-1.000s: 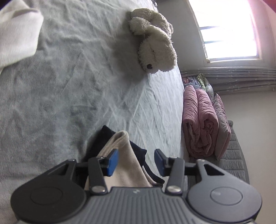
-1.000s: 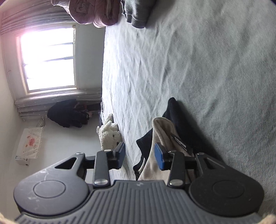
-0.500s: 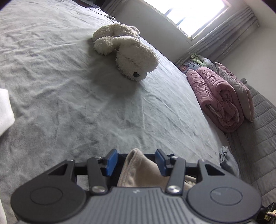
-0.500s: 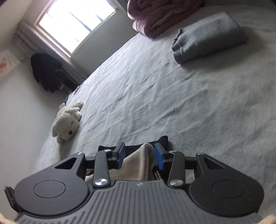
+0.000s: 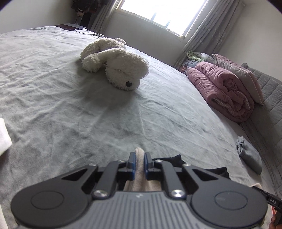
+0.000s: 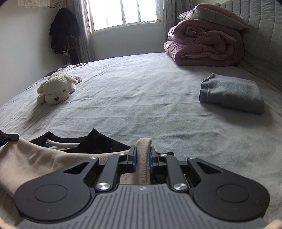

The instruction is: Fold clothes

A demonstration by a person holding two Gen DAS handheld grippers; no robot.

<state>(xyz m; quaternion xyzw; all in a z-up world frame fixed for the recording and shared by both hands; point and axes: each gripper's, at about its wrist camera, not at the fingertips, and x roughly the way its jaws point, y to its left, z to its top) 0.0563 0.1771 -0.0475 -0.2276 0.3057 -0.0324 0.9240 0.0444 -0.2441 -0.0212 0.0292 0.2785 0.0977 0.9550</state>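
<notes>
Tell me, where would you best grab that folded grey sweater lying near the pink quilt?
Probably by the thick folded edge of the grey sweater, the end facing the plush dog. There the layers stack into one rounded lip with open bed sheet beside it, so tongs could come in low from that side. The far end lies close to the headboard.

I am in a home bedroom: a wide bed (image 6: 141,91) under a grey sheet, a white plush dog (image 6: 56,88) near its far left corner, a rolled pink quilt (image 6: 204,44) by the padded headboard (image 6: 260,35), a curtained window (image 6: 123,14) behind.
</notes>
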